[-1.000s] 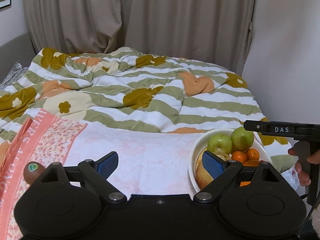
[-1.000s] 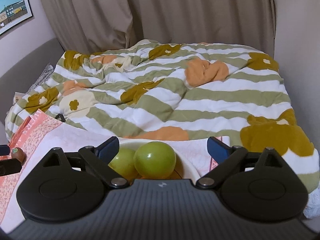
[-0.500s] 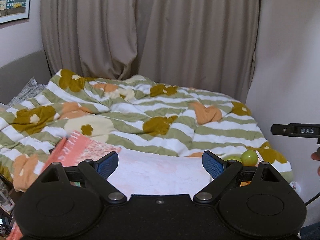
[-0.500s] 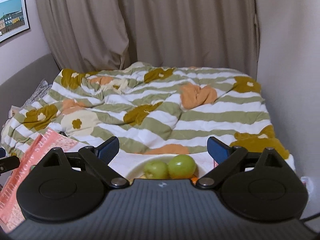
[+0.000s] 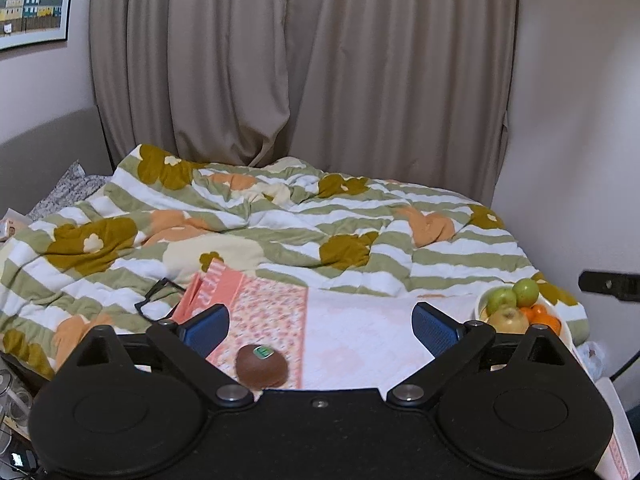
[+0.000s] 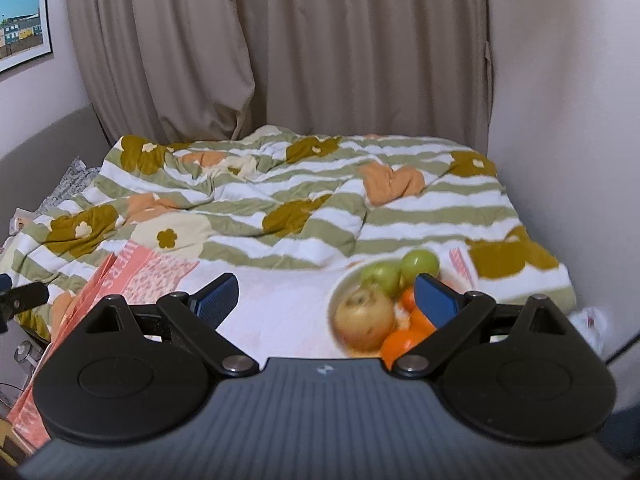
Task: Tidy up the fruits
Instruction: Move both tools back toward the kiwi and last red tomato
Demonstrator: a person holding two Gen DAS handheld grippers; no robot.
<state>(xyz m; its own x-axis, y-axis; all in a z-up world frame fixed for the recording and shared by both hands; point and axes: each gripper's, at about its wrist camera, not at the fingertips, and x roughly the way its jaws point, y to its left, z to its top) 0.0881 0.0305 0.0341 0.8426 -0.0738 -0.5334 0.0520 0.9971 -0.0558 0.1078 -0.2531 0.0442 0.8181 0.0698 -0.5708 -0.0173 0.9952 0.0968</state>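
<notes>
A brown kiwi with a green sticker lies on the pink floral cloth, just inside my left gripper's left finger. My left gripper is open and empty, raised above the cloth. A white bowl holds green apples, a yellowish pear and oranges; it also shows in the left wrist view at the right. My right gripper is open and empty, above the bowl's left side.
A striped floral quilt covers the bed behind the cloth. Black glasses lie on the quilt by the cloth's left corner. Curtains hang behind, a wall stands close on the right.
Both grippers have pulled back and risen from the bed. The kiwi now shows between the left fingers, and the whole bowl shows in the right wrist view.
</notes>
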